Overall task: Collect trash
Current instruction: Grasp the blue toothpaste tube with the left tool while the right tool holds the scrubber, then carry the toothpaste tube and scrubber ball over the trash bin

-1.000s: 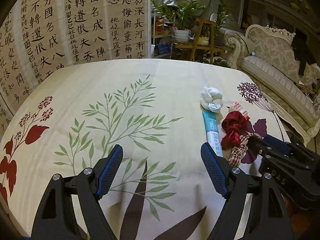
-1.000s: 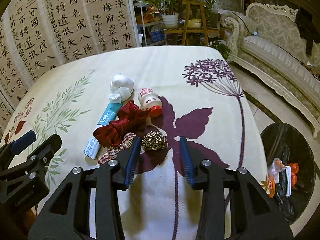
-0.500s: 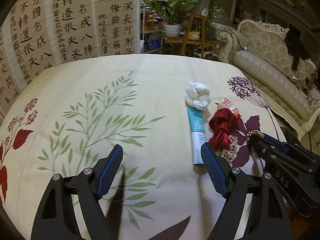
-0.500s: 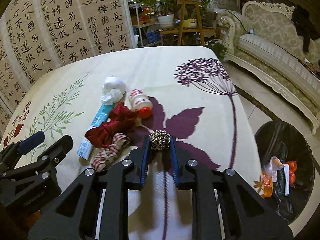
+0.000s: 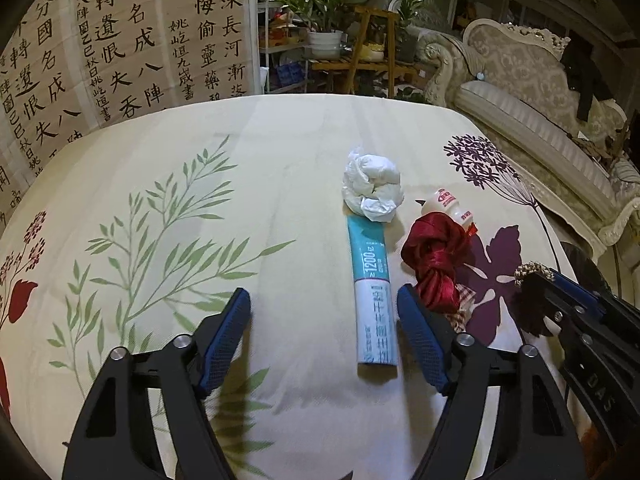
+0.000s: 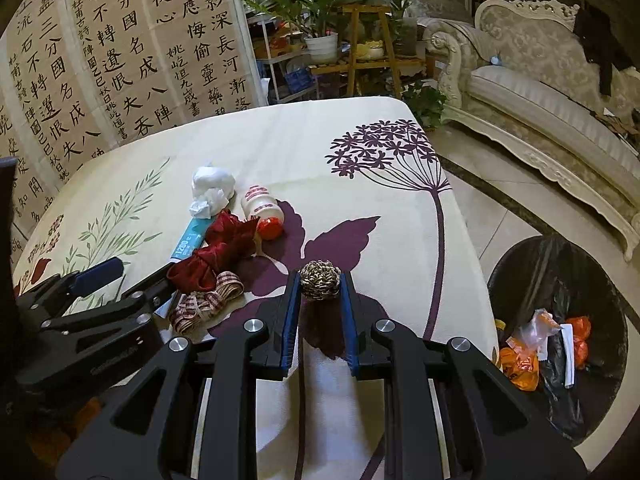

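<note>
- The right gripper (image 6: 320,286) is pinching a small ball of golden metal scourer (image 6: 320,280) between its blue pads, right at the fingertips; the jaws closed in on it within the last second and now press on both sides of it.
- The scourer sits above the purple leaf print of the tablecloth (image 6: 360,184), near the table's near right part; its dark shadow falls on the cloth below the jaws.
- The left gripper (image 5: 324,316) is spread wide, its jaws having just narrowed a little, and nothing is pressed between the pads.
- A teal and white tube (image 5: 372,292) lies lengthwise on the cloth inside that gap, close to the right pad; whether the pad touches it cannot be told.
- Just right of the tube lies a bunched red satin ribbon (image 5: 436,256), with a checked ribbon (image 6: 208,300) at its near end.
- At the tube's far end rests a crumpled white tissue (image 5: 372,188), overlapping it.
- Right of the tissue and behind the red ribbon lies a small white bottle with a red cap (image 6: 264,210), on its side.
- On the floor to the right of the table stands a bin lined with a black bag (image 6: 560,264), already holding orange and clear wrappers.
- Farther off are a calligraphy screen (image 6: 120,60) on the left, potted plants (image 6: 320,12) in the middle and a pale carved sofa (image 6: 540,92) on the right.
</note>
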{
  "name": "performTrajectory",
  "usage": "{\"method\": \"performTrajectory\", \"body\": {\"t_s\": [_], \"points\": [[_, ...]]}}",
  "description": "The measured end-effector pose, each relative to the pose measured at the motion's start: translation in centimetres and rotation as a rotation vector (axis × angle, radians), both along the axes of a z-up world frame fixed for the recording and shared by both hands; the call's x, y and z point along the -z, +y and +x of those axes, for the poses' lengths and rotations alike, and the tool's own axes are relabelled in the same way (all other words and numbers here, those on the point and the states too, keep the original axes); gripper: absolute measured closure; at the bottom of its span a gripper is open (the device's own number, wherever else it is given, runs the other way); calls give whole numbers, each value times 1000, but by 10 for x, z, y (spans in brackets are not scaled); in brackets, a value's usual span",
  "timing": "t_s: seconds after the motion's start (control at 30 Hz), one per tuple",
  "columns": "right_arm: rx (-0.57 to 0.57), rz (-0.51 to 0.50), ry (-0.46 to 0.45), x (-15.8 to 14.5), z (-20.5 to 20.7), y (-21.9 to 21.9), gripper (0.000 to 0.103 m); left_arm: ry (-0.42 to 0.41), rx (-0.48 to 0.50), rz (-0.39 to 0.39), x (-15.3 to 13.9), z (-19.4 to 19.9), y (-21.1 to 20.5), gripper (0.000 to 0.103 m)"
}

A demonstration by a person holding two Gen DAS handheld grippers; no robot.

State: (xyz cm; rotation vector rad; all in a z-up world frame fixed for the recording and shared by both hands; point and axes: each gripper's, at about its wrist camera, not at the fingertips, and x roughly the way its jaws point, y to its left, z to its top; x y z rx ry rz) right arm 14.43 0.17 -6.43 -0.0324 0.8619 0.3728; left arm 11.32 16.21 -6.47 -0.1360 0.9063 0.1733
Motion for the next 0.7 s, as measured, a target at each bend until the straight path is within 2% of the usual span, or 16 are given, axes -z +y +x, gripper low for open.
{"method": "performTrajectory", "body": {"t_s": [0.23, 0.37, 0.7], "points": [[3, 4, 6, 1, 0, -2, 84, 3, 29, 29, 2, -3, -5, 57], [3, 5, 7, 1, 0, -2, 84, -5, 32, 37, 1, -6, -4, 83], [16, 6, 2, 2, -10, -9, 84, -16, 27, 21, -3, -16, -4, 91]]}}
